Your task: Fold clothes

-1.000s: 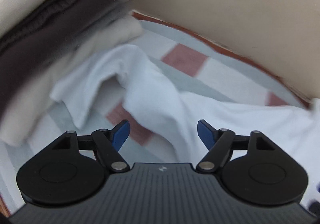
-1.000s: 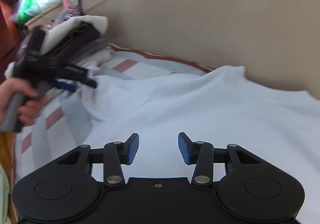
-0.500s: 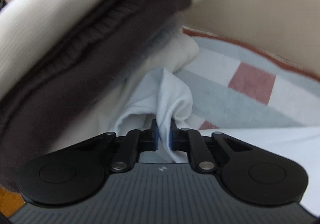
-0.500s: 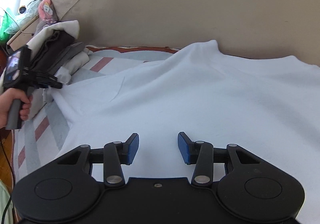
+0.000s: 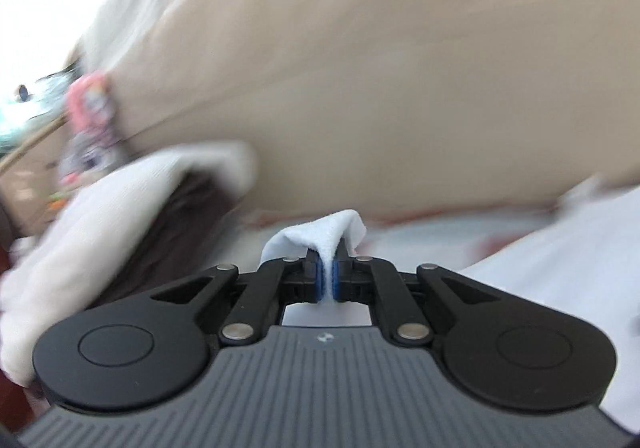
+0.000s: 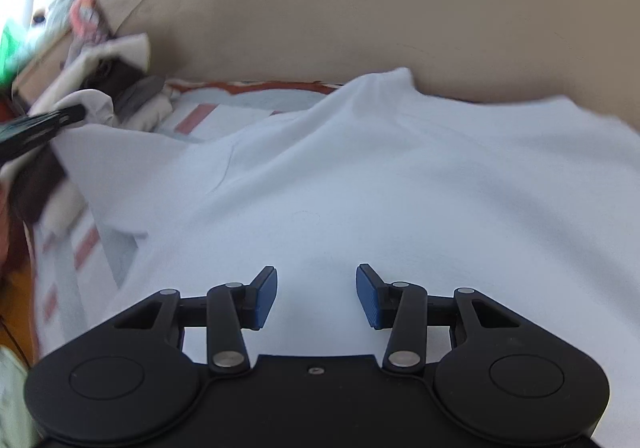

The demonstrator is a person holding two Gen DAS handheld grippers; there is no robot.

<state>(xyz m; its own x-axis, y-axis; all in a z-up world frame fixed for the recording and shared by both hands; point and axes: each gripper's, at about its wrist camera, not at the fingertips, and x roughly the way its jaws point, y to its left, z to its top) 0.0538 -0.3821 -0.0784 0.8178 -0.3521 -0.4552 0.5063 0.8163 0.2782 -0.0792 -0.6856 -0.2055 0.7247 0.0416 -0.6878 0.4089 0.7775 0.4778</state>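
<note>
The white shirt (image 6: pixel 360 184) lies spread over a striped bed cover (image 6: pixel 208 116) of grey, white and reddish bands, its far edge riding up against a beige upholstered backrest (image 6: pixel 360 8). One end of the garment is drawn out to the left side, where the left gripper (image 5: pixel 329 275) is clamped on a bunched fold of it: in the left wrist view the blue pads (image 5: pixel 317 276) press together with white cloth squeezed between them and a small peak of fabric standing above the jaws. From the right wrist view that gripper appears as a dark, blurred shape at the left edge, with the shirt's cloth stretched toward it. The right gripper (image 6: pixel 316 296) hangs over the near part of the shirt with its fingers spread well apart and nothing between them; whether it touches the fabric cannot be told. To the left, beside the pulled end, sits a stack of folded clothes (image 6: pixel 120 88) in cream, dark brown and grey. Behind the stack a pink object (image 6: pixel 86 18) shows, too blurred to identify.
</note>
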